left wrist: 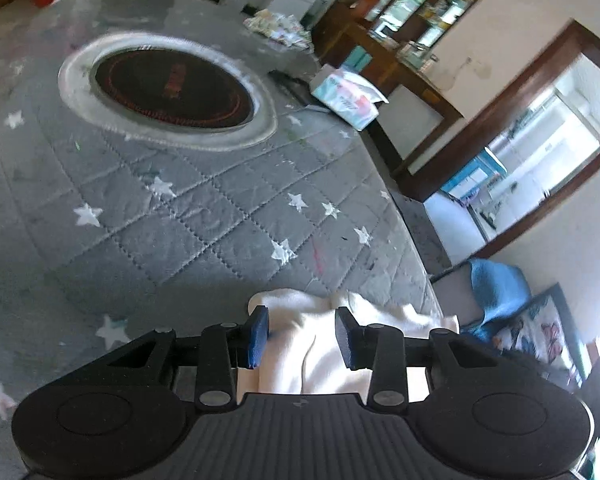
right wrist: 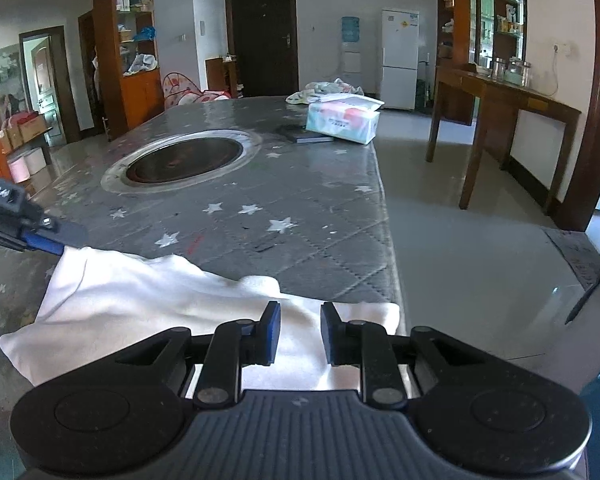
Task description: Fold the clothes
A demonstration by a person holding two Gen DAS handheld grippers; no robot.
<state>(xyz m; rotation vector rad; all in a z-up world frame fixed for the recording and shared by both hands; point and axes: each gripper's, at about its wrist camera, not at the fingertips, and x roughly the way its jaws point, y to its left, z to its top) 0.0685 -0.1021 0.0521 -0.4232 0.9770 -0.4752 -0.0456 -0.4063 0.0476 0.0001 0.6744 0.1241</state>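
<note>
White garment (right wrist: 148, 300) — tissue box (right wrist: 342, 122) lettering unreadable

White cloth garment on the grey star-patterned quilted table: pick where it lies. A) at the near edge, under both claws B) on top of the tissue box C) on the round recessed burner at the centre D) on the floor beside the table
A: the white cloth garment lies at the near edge of the grey star-patterned quilted table, with the right claw and the left claw open above it.

Your left gripper (left wrist: 302, 336) and right gripper (right wrist: 300, 332) match: black ribbed housing, 2 round side discs, black link arms with grey pivot screws, 2 blue-padded fingers (right wrist: 271, 330). From the right view, the left unit shows white lettering, illegible.
</note>
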